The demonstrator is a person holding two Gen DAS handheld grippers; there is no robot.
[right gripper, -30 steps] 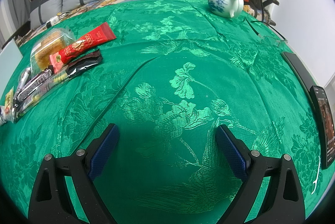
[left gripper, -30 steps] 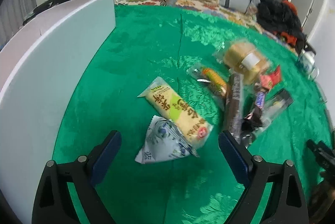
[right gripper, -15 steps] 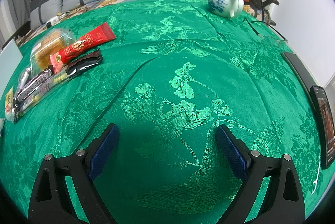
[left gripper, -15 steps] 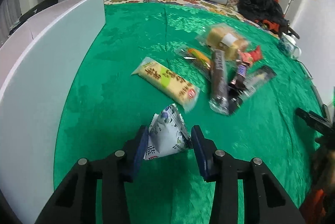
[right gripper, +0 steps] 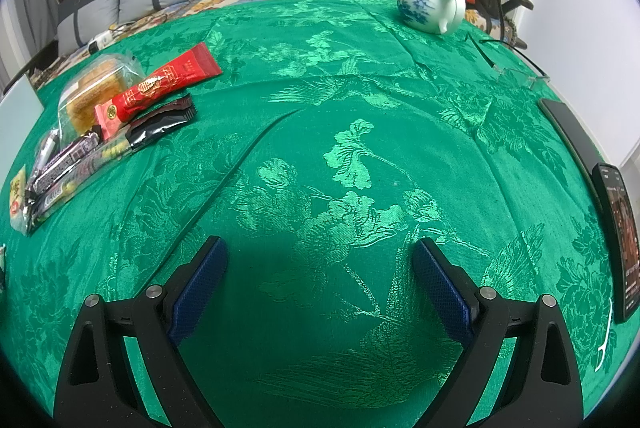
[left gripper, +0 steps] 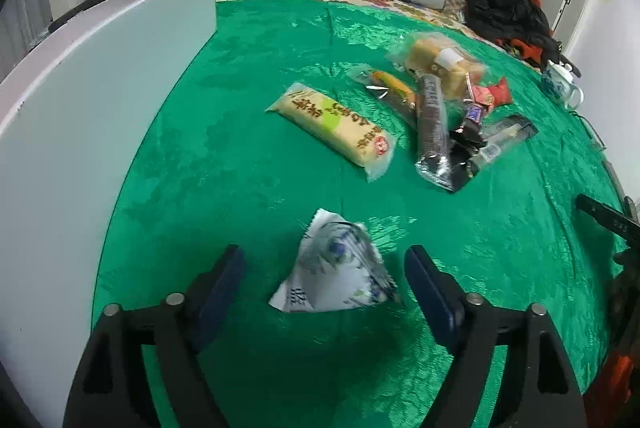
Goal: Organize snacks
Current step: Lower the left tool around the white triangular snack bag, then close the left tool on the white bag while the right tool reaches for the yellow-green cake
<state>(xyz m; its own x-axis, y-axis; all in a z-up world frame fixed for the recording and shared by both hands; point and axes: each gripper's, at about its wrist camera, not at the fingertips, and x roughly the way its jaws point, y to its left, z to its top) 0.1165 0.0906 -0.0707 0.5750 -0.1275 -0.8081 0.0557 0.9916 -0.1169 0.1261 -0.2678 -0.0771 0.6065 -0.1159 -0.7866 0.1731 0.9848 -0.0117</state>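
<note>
My left gripper (left gripper: 324, 268) is open, with a white triangular snack packet (left gripper: 334, 268) lying on the green cloth between its fingers, touching neither. Farther off lie a yellow packet (left gripper: 334, 126), a dark long bar (left gripper: 432, 124), an orange snack (left gripper: 390, 86) and a bagged cake (left gripper: 440, 60). My right gripper (right gripper: 320, 268) is open and empty over bare cloth. In the right wrist view the snack pile sits at the left: a red packet (right gripper: 160, 88), a black wrapper (right gripper: 160, 126) and the cake (right gripper: 92, 88).
A white box wall (left gripper: 100, 100) stands along the left. A teapot (right gripper: 430, 4) stands at the far right, glasses (right gripper: 516, 72) and a phone (right gripper: 616, 236) lie along the right edge. Cushions and a black bag lie beyond the table.
My left gripper shut on the white packet, drew it back from the yellow packet, then opened and let it go onto the cloth. The right gripper has not moved.
</note>
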